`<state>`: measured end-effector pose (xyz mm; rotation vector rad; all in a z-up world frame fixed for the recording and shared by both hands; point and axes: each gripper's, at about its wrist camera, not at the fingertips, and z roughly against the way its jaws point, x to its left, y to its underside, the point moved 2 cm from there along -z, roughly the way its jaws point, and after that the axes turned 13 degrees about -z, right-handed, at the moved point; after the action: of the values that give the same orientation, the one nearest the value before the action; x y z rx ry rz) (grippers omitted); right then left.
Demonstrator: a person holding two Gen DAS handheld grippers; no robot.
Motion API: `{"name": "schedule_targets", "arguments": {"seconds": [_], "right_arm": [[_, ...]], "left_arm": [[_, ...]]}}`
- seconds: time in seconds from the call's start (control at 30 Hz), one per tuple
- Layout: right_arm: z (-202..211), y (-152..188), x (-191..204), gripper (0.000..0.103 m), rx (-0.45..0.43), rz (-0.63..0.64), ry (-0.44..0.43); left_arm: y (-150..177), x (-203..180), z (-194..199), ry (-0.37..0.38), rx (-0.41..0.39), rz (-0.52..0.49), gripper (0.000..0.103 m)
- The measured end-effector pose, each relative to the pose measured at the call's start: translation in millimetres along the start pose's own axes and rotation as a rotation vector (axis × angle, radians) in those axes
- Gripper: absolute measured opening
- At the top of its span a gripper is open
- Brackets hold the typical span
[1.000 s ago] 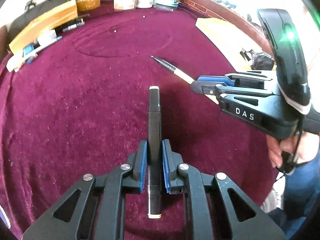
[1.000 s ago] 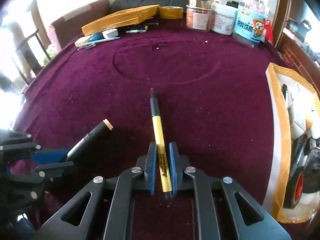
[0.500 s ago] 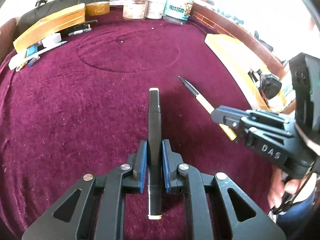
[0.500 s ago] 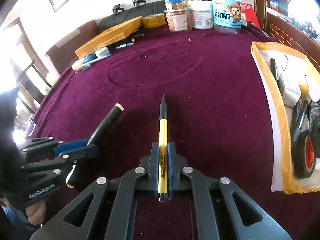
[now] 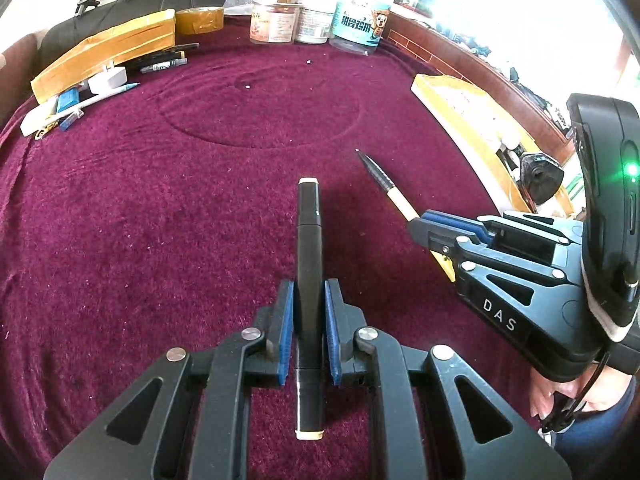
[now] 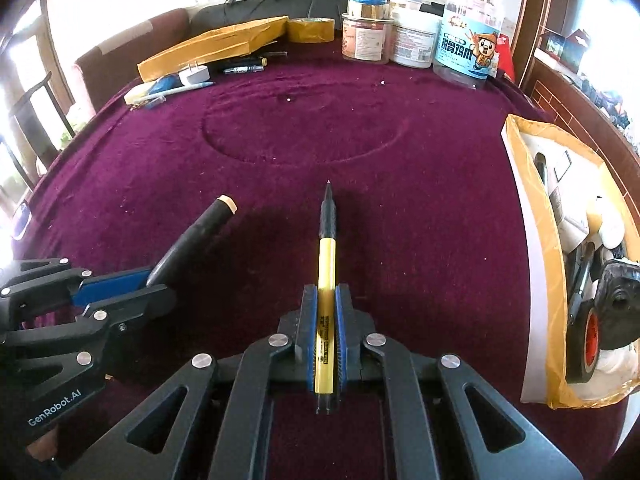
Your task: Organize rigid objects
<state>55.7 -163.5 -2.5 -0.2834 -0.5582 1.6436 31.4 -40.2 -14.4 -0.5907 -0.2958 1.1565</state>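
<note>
— What do the tools look like?

— Both are matte black plastic. The left gripper [image 5: 308, 300] has angular linkage arms with triangular cut-outs, round silver screws at the joints and blue ribbed pads [image 5: 286, 332] lining its fingers.

— And the other?

— The right gripper [image 6: 326, 312] has the same build: black links, silver screws, blue pads. Seen from the left camera, its side carries white letters "DAS", and a black housing behind it shows a small green light. The left one's side reads "GenRobot.AI".

— Anything worn?

— Blue denim near the hand [image 5: 560, 394], with a thin black cable looping beside it.
</note>
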Motion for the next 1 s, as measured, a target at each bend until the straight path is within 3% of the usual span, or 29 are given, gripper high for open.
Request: {"name": "schedule_targets", "arguments": {"seconds": [0.27,0.4,0.6,0.73,1.0], "right_arm": [[1,2,1,0.007,-0.024,-0.013,0.008],[10,2,-8,0.007,-0.022,-0.105,-0.073],[37,15,-16,0.007,-0.072,-0.139,-0.094],[37,20,-23,0.007,-0.049,-0.176,-0.136],[37,26,-20,0.007,-0.064,-0.157,-0.180]], "left_arm": [[0,0,0,-0.001,-0.003,0.005,0.012],[1,5,1,0.028,-0.011,0.032,0.012],[1,5,0,0.031,-0.018,0.041,0.012],[1,6,0,0.037,-0.021,0.049,0.012],[2,9,1,0.056,-0.021,0.062,0.012]]}}
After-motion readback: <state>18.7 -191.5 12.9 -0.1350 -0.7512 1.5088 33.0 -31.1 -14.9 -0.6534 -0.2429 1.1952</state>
